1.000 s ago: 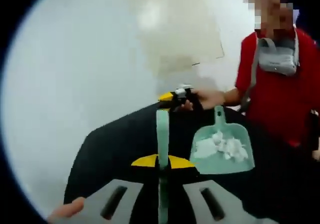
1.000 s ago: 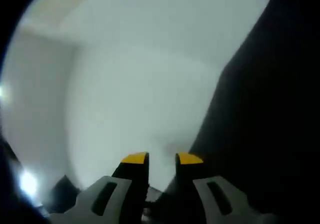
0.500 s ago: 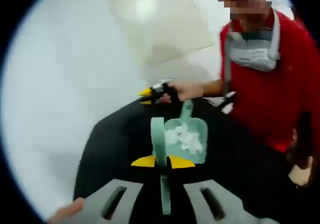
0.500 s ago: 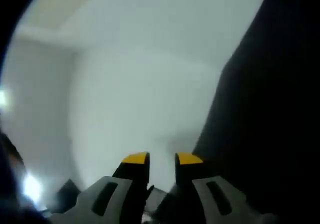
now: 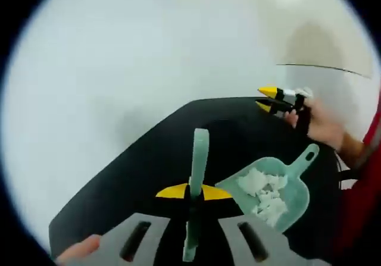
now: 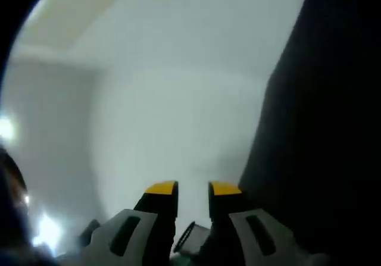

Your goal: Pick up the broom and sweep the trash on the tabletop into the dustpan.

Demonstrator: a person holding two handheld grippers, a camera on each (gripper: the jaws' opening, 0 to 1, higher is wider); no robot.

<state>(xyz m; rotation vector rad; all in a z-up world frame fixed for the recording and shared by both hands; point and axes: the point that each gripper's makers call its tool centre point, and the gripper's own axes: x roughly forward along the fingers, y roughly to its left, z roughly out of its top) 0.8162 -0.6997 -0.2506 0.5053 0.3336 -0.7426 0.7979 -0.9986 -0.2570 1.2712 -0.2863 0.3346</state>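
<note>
While the left tongs point(image 5: 193, 191) grip the pale green handle of the broom point(image 5: 197, 177) between their yellow tips, the handle runs straight up the middle of the left gripper view over the black counter point(image 5: 149, 159). The broom looks like light, stiff plastic, so it should swing easily, and a hold low on the handle, where the tongs sit, likely gives decent control; smooth plastic may twist in a thin pinch. Just beside the handle lies the matching green dustpan point(image 5: 292, 188), resting on the counter with its own handle pointing toward the far edge, and white crumpled trash point(image 5: 265, 191) already sits inside its tray. That paper seems feather-light and could scatter at a quick stroke. Beyond the dustpan, the right tongs point(image 5: 269, 99) hover near the counter's far rim in a person's hand point(image 5: 321, 126), a red sleeve point(image 5: 372, 141) behind. In the right gripper view, those tongs stand narrowly parted with nothing between them, aimed past the dark counter edge toward pale floor.
</note>
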